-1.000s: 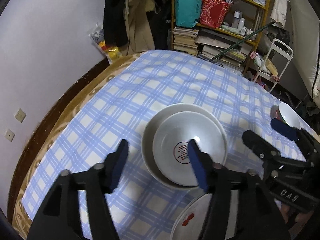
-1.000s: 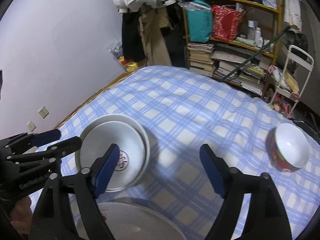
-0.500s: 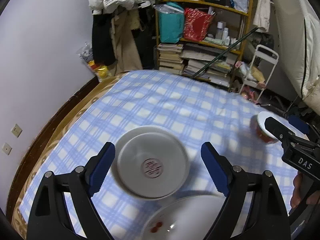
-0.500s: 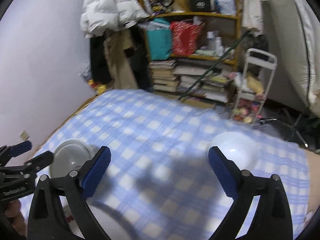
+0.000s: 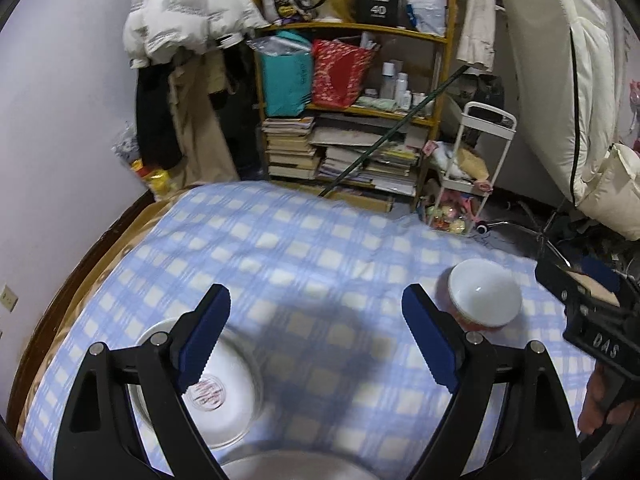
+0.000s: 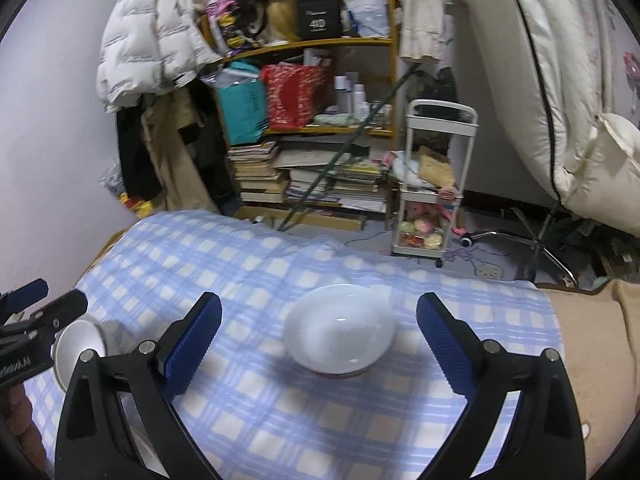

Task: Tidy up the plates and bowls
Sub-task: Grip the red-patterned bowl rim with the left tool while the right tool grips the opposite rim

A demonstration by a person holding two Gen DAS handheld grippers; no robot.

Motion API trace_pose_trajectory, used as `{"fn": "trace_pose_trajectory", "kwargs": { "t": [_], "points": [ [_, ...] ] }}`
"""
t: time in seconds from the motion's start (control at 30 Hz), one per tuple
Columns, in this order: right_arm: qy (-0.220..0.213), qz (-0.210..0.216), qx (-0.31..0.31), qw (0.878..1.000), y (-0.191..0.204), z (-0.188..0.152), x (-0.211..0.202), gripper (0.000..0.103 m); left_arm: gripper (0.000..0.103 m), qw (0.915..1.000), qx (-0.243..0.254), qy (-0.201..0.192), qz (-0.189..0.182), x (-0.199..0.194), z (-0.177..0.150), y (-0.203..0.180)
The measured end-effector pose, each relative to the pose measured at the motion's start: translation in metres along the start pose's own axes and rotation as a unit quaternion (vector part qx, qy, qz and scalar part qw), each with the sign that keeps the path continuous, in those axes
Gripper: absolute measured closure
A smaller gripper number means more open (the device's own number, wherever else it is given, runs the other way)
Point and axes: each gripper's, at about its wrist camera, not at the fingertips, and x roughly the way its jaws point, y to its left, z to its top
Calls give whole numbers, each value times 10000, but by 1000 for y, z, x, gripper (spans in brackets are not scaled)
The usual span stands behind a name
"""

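Observation:
Two stacked white plates, the upper with a red mark, lie on the blue checked cloth at lower left. My left gripper is open and empty above the cloth, to the right of the stack. A white bowl with a red outside stands at the right. In the right wrist view the bowl lies between the fingers of my open, empty right gripper, a little beyond the tips. The plate stack shows at the left there. Another white plate's rim shows at the bottom edge.
A cluttered wooden shelf with books and bags stands beyond the far edge of the table. A white trolley stands on the floor to its right. Coats hang on the wall at the left. The cloth's right edge is near the bowl.
Both grippers have risen and swung right. The left has opened wide and drawn away from the plate stack. The right now frames the bowl.

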Motion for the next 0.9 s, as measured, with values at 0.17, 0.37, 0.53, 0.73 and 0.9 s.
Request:
{"fn": "trace_pose_trajectory", "kwargs": {
  "t": [0.17,0.37,0.53,0.73,0.9],
  "points": [
    [48,-172,216,9996,-22,-2,8,1,16,9994,107,75,-325,22,15,-31],
    [241,-268,374,9987,-38,-5,25,7,16,9966,378,356,-637,55,25,-57],
    [450,-214,697,9963,-58,-11,43,26,16,9933,379,708,-826,85,26,-73],
    [688,-218,984,9925,-79,-19,67,30,16,9872,292,1140,-1075,115,23,-88],
    [840,-126,1192,9892,-89,-24,83,31,16,9825,368,1434,-1134,137,19,-102]
  ]
}}
